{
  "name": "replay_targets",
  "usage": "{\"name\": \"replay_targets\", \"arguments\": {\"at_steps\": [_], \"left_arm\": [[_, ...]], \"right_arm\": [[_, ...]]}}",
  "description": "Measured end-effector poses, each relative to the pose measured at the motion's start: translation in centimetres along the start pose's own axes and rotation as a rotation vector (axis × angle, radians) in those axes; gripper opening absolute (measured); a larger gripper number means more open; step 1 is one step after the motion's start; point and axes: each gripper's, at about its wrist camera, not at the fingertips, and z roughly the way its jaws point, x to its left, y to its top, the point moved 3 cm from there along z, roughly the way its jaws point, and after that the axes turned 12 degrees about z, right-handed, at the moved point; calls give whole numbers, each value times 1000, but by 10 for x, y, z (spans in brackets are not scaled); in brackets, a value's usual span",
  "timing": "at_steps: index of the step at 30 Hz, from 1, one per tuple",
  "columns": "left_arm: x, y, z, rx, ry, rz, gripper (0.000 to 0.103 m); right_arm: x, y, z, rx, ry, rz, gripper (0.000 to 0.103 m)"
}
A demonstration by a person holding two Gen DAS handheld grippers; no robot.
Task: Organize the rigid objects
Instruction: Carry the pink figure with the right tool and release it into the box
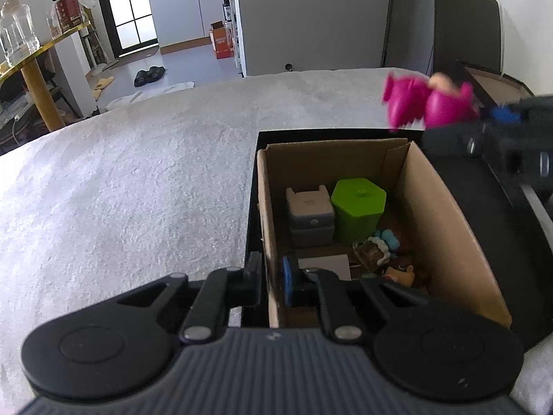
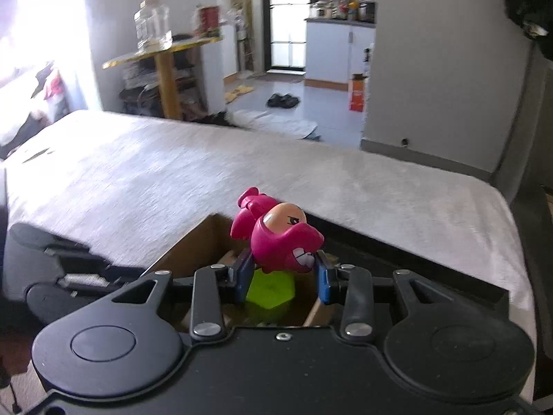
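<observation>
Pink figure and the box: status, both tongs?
Right tongs shut on pink figure, above open cardboard box. Left tongs clamped on box's near-left wall. Green container and grey case inside; drop path open.

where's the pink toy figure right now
The pink toy figure is clamped in the right claw, held above the open cardboard box, over the green container.

My left hand-held gripper (image 1: 273, 282) is matte black: two round discs at seven and five o'clock, a ribbed grey housing between them, flat linkage bars pinned with silver rivets, one small screw at centre. One finger (image 1: 287, 285) carries a blue pad. My right hand-held gripper (image 2: 284, 278) matches it, with a smooth black housing, a silver screw and blue pads (image 2: 323, 282) on both fingers.
</observation>
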Motion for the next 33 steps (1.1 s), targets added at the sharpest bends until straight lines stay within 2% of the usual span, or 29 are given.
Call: {"name": "replay_targets", "arguments": {"at_steps": [5, 8, 9, 11, 22, 26, 30, 33], "left_arm": [[0, 4, 0, -25, -9, 14, 7], [7, 5, 7, -24, -25, -18, 6], [10, 5, 8, -22, -32, -34, 6], [12, 5, 7, -22, -45, -43, 6], [13, 7, -3, -4, -78, -54, 7], [13, 9, -12, 13, -91, -51, 10], [9, 14, -31, 13, -105, -29, 12], [6, 18, -48, 20, -109, -5, 19]], "right_arm": [[20, -17, 7, 70, 37, -30, 37], [29, -26, 19, 118, 34, -32, 39], [31, -29, 22, 141, 32, -39, 42], [35, -35, 23, 174, 14, -60, 58], [29, -40, -28, 144, -39, -3, 61], [23, -39, -47, 130, -78, 47, 71], [15, -39, -70, 99, -123, 87, 76], [8, -37, -84, 69, -169, 120, 91]]}}
